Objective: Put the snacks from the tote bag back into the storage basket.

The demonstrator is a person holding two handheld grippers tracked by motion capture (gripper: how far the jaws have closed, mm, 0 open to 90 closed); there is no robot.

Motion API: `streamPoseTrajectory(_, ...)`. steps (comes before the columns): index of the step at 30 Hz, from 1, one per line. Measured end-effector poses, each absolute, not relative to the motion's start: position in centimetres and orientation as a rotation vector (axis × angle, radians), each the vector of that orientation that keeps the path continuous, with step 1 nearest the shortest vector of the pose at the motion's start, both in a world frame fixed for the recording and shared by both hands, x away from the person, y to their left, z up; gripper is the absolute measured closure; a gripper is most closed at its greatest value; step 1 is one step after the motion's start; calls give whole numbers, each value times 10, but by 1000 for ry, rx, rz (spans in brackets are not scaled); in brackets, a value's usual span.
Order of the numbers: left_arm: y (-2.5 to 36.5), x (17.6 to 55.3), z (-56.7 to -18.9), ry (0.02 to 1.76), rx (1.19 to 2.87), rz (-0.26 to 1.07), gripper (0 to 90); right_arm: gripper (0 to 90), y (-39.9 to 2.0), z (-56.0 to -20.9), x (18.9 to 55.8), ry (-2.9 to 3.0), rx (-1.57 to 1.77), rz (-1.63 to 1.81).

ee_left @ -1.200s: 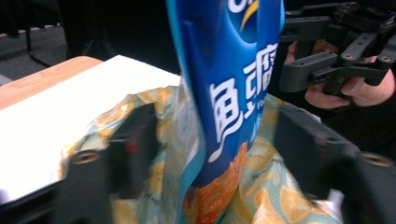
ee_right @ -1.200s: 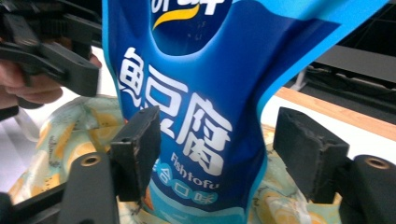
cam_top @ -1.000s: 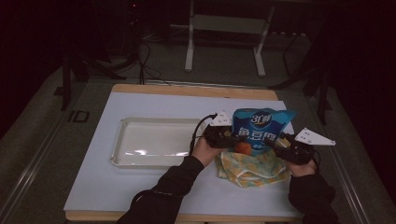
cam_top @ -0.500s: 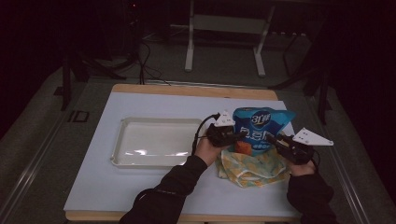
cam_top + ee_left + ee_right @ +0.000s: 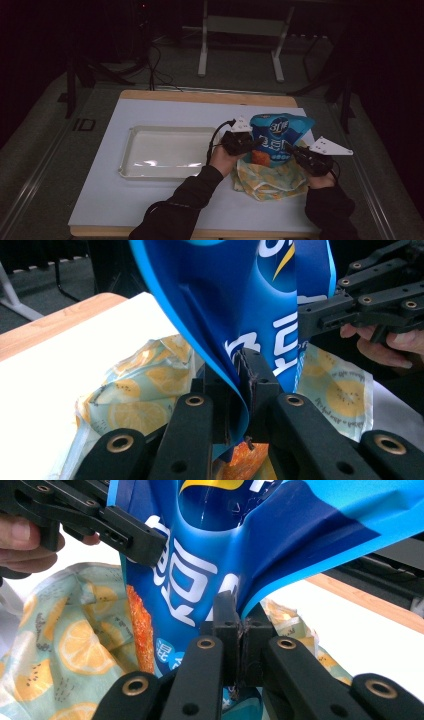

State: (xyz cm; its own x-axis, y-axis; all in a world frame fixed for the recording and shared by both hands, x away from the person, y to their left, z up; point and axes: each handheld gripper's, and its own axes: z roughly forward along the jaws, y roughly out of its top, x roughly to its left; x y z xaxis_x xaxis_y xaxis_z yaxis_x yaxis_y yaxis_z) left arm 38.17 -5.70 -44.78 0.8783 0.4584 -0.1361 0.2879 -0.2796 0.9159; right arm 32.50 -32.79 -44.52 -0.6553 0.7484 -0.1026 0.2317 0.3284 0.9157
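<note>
Both grippers have just been closing, and each now pinches an edge of the blue snack bag (image 5: 278, 137). The left gripper (image 5: 244, 144) jaws clamp the bag's one side, the right gripper (image 5: 298, 151) jaws its other side, so it stands upright between them. Just beneath lies a lemon-print pouch (image 5: 270, 177) on the counter (image 5: 165, 112).

white tabletop (image 5: 165, 200) with wooden edge (image 5: 210, 96) along the far side. shallow white tray (image 5: 167, 152) on the left half, lying flat. lemon-print pouch (image 5: 267, 177) flat on the right half, well apart from the tray. grey floor (image 5: 45, 150) around; pale metal stand legs (image 5: 202, 55) beyond the far edge, dark cables (image 5: 155, 60) beside them.
</note>
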Motion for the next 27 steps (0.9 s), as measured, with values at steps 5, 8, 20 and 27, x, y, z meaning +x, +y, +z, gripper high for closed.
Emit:
streamPoseTrajectory(5,-56,380,-436,549,1868,191,850,889,-328,-437,322,2063,852,1325)
streamPoseTrajectory(8,-56,379,-428,547,1867,197,854,890,-328,-427,321,2054,841,1325)
streamPoseTrajectory(20,-56,379,-401,556,1857,204,859,895,-326,-404,317,2023,820,1328)
streamPoseTrajectory(27,-56,381,-382,545,1850,224,865,896,-325,-388,318,1992,821,1336)
